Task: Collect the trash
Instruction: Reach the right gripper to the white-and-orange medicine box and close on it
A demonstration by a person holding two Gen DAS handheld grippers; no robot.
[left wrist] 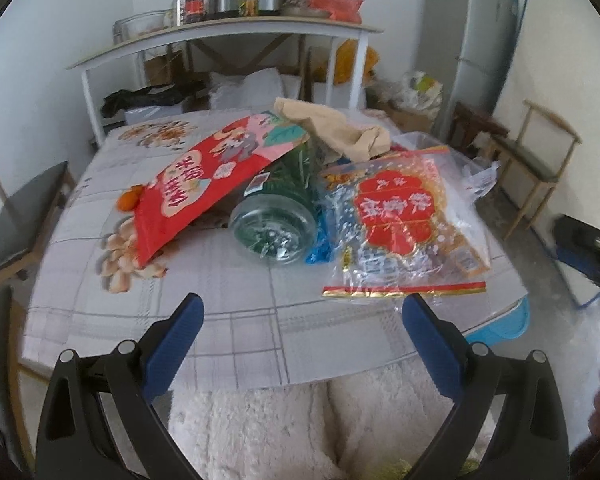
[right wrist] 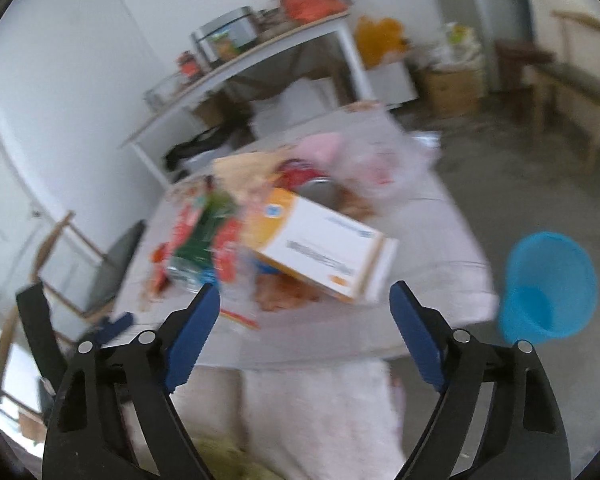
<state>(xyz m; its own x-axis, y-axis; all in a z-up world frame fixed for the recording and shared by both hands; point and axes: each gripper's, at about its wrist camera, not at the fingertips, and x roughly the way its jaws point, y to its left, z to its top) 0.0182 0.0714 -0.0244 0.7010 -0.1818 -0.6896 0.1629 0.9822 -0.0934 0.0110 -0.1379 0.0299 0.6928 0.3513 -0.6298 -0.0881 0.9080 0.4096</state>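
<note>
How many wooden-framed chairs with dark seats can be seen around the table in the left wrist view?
2. One chair stands at the table's left side; the other chair stands off to the right, near the wall. Others could be hidden behind the trash pile or out of frame.

A flat red snack bag (left wrist: 204, 184) leans on a green plastic bottle (left wrist: 276, 224) lying on its side mid-bench; a clear red-printed bag (left wrist: 400, 224) at 3 o'clock; crumpled brown paper (left wrist: 332, 128) at 12; a white-and-orange carton (right wrist: 324, 252) tilted.
</note>
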